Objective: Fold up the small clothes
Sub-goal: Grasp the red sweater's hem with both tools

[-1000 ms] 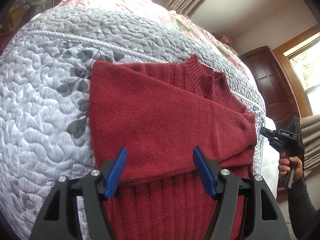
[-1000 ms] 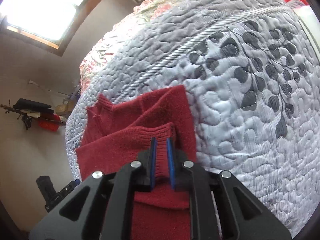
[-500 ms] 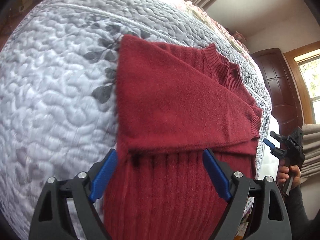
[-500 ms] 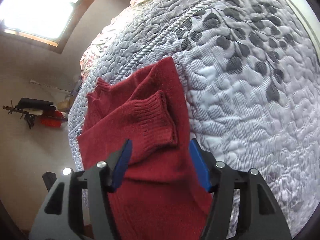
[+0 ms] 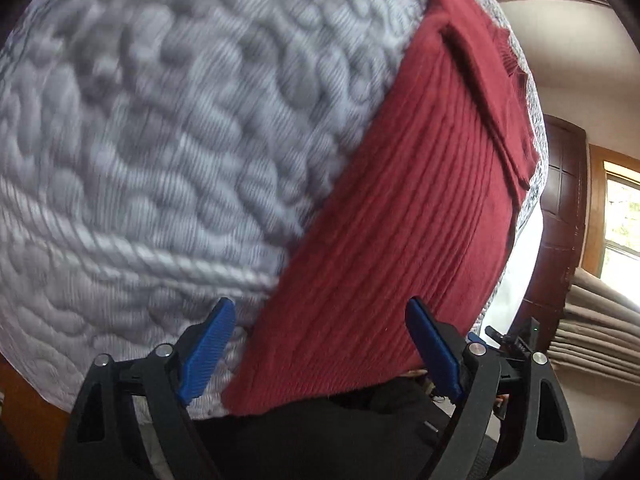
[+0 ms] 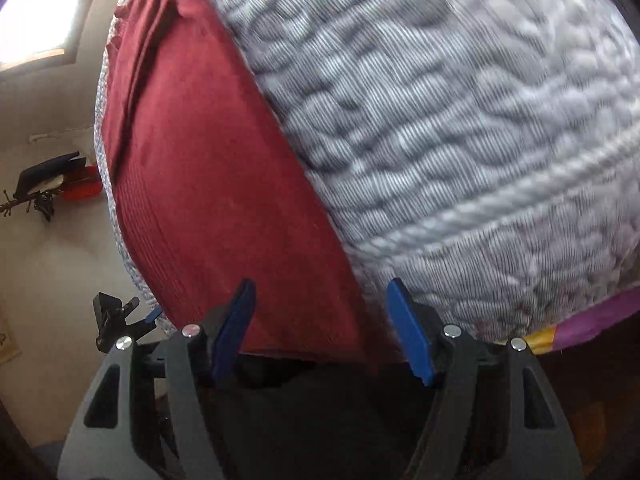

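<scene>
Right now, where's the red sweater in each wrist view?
Left wrist: red sweater runs diagonally right of centre, hem between the open tongs.
Right wrist: it lies left of centre, hem between the open tongs.
Shared landmark: the grey quilt with its corded seam.

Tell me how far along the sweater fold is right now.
Done: a sleeve lies folded across the red sweater, which rests on the grey quilt. In hand: nothing; the left gripper and right gripper are both open at the sweater's near hem. Left, probably: gripping that hem and folding the body up towards the collar.
</scene>
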The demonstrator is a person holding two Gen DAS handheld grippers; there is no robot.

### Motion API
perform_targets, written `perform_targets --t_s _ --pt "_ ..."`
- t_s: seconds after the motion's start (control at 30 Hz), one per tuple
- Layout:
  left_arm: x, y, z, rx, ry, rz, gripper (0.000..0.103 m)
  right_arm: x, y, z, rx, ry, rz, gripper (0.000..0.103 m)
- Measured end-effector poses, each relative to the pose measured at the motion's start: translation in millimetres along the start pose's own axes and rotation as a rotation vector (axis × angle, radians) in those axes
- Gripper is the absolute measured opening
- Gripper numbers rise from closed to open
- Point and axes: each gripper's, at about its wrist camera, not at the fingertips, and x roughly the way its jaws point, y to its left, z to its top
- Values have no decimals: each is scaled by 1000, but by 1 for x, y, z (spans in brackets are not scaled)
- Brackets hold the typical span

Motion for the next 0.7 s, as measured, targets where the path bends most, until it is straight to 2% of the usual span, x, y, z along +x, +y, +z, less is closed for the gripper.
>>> perform_targets --t_s 0.13,0.23,0.3,0.43,0.5,0.57,0.63,0.7 --pt "16 19 -20 -61 64 -55 87 13 -15 -18 28 12 49 68" --pt "31 27 -35 -62 125 -53 87 22 -15 -23 15 41 81 68" --pt "36 30 -41 -63 136 -60 87 28 -13 -24 0 52 83 68" --pt "38 32 -44 -99 110 -106 85 39 -10 -26 -14 61 92 68" --pt "39 28 -46 -79 101 -115 77 46 -5 -28 -22 71 102 68" --pt "41 27 -46 -69 105 -111 53 54 -1 -32 -39 86 98 68" --pt "41 25 -47 -58 107 -103 47 61 2 -34 -52 91 86 66" --pt "43 28 -48 -63 112 -98 47 67 4 -36 -46 96 85 64"
